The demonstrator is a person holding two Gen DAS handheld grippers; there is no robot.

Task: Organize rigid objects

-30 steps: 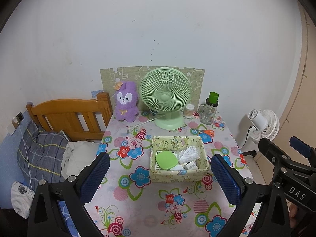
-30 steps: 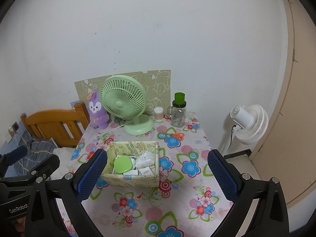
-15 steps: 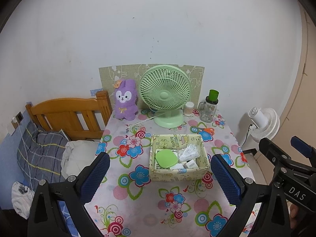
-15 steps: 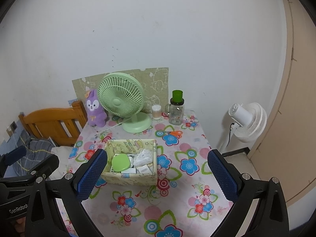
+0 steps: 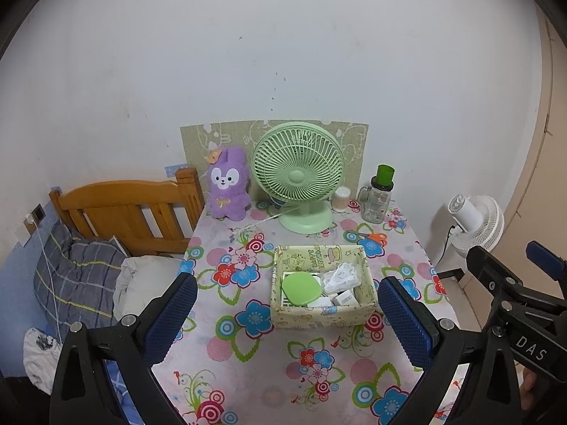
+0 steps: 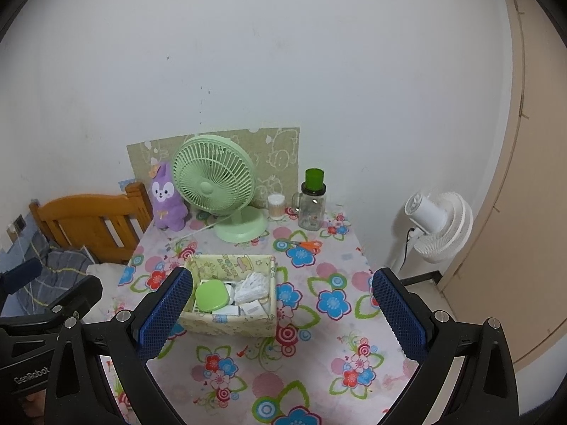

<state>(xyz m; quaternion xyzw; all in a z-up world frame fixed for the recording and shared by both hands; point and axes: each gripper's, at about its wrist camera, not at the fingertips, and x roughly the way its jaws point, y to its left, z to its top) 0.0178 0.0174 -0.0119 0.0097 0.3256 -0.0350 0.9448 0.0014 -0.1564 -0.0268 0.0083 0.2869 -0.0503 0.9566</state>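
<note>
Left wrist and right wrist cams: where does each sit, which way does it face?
Left wrist: on the left claw, above the near table edge, facing the box and fan; right claw at the right edge.
Right wrist: on the right claw, further right, same heading; left claw at the left edge.
Shared: box, fan, scissors; both claws open, empty.

You are looking at a table [image 5: 226,350] under a flowered cloth, filling the lower centre of the frame. At its centre sits a patterned box [image 5: 320,313]. Along the far edge, left to right, stand a purple plush rabbit [image 5: 226,186], a green fan [image 5: 299,177], a small jar [image 5: 341,199] and a green-capped bottle [image 5: 381,196]. Orange-handled scissors [image 5: 372,236] lie just in front of the bottle.
</note>
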